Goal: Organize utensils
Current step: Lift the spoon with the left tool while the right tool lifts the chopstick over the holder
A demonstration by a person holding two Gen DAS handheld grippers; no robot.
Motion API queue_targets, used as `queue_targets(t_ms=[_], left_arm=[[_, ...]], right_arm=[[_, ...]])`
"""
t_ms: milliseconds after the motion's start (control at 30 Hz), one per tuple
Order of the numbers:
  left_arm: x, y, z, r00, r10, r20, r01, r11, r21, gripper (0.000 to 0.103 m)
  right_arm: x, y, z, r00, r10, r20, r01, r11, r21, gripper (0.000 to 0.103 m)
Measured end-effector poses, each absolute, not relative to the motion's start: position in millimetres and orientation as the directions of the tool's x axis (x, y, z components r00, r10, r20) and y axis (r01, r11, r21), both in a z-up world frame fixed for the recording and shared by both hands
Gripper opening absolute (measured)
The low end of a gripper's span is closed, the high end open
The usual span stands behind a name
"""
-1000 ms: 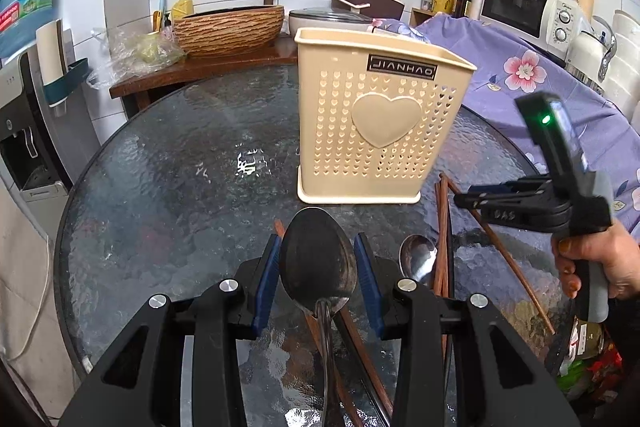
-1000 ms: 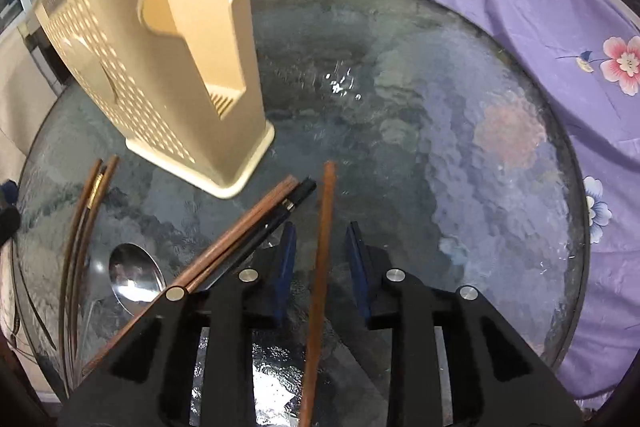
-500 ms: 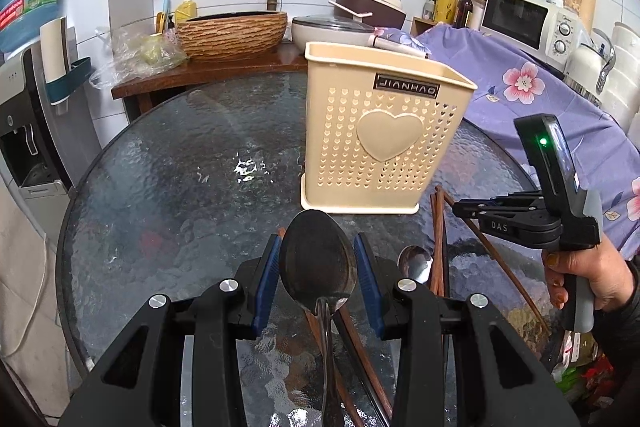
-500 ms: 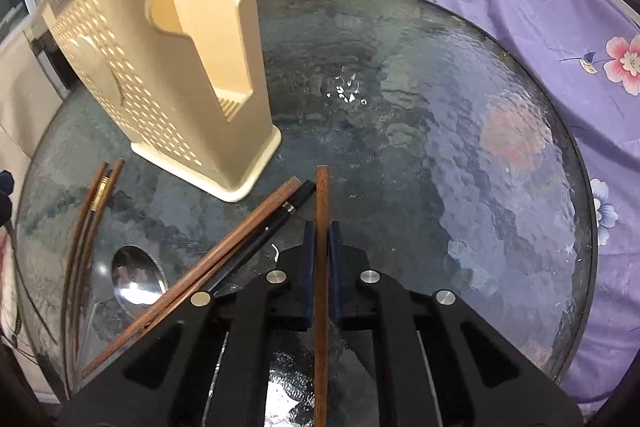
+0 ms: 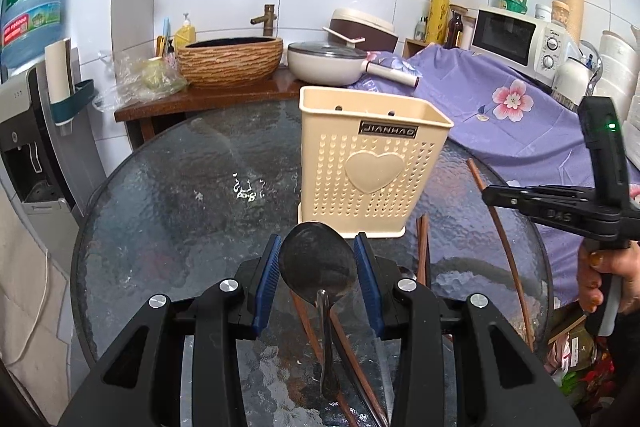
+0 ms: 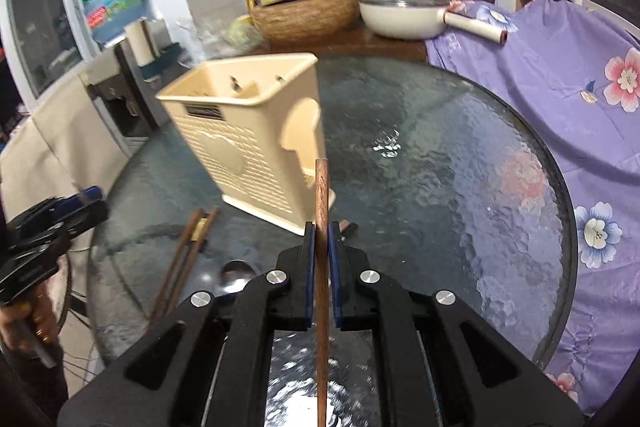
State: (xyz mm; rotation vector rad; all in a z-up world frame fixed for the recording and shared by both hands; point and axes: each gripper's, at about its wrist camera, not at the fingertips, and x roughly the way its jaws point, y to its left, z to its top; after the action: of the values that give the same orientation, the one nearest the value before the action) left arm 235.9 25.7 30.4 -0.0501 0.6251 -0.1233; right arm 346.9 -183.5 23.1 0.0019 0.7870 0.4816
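My left gripper (image 5: 318, 251) is shut on the bowl of a metal spoon (image 5: 318, 271), held above the round glass table (image 5: 180, 195). Straight ahead of it stands the cream perforated utensil holder (image 5: 372, 167) with a heart on its front. My right gripper (image 6: 321, 231) is shut on a brown chopstick (image 6: 322, 191), lifted off the table and pointing past the holder (image 6: 248, 143). In the left wrist view, that gripper (image 5: 490, 195) hangs at the right with the chopstick (image 5: 502, 247) slanting down from it. More chopsticks (image 6: 188, 247) and a second spoon (image 6: 236, 277) lie on the glass.
A purple flowered cloth (image 6: 560, 75) covers the surface right of the table. Behind the table stand a white pan (image 5: 324, 63), a woven brown basin (image 5: 230, 61) and a microwave (image 5: 516, 35). A water dispenser (image 5: 28, 131) stands at the left.
The right gripper closed on the chopstick and lifted it off the glass. The left gripper rose a little with the spoon still in it.
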Motion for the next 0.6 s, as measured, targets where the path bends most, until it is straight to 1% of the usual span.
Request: queue_targets(t_ms=[600], left_arm=[[236.5, 26.1, 62.6, 0.822, -0.184, -0.539, 0.143, 0.983, -0.116, 0.036]], right_arm=[[306.3, -194.9, 86.9, 0.639, 0.522, -0.564, -0.498, 0.84, 0.214, 0.007]])
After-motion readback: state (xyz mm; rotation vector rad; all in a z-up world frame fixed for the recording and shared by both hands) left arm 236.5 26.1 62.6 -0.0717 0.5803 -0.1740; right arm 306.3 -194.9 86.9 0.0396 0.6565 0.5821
